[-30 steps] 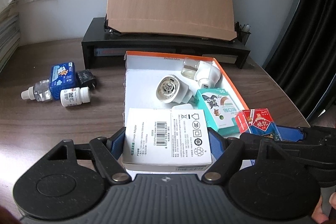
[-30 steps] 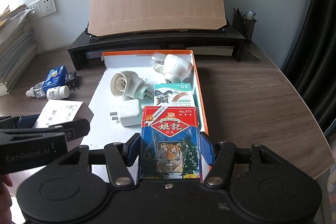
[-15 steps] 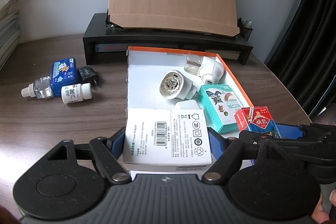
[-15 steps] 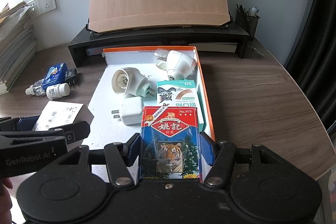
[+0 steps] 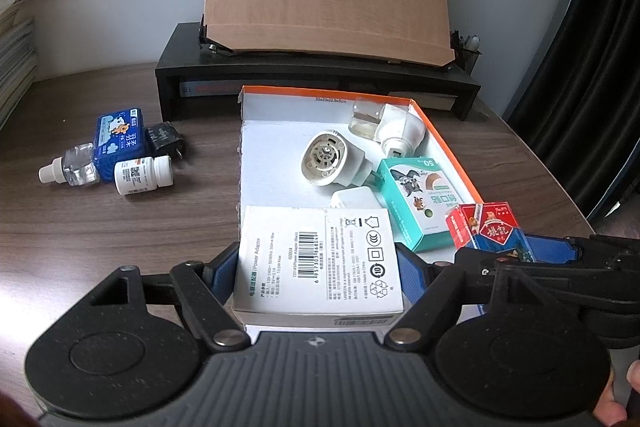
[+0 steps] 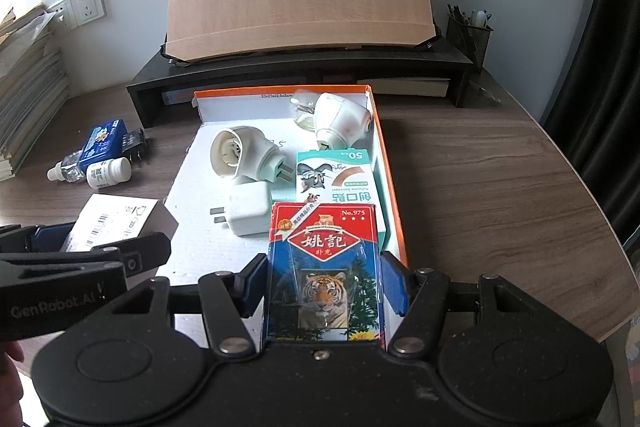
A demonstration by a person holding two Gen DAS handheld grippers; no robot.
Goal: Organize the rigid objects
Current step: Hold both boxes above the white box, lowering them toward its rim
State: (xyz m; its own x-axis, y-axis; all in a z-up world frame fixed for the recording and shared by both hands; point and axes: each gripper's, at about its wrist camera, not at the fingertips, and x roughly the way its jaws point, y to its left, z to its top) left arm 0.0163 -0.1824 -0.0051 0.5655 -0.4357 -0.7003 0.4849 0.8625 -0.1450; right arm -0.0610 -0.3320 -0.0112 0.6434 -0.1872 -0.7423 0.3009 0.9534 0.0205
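White adapter box and card pack, each clamped lengthwise in its gripper.
The orange-rimmed tray lies just ahead and below both; left gripper over its near-left corner, right gripper at its near-right.

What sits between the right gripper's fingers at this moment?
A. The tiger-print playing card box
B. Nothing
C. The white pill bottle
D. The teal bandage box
A: the right gripper has both blue pads against the sides of the tiger-print playing card box.

occluded: white charger partly | cropped: paper stack by left edge
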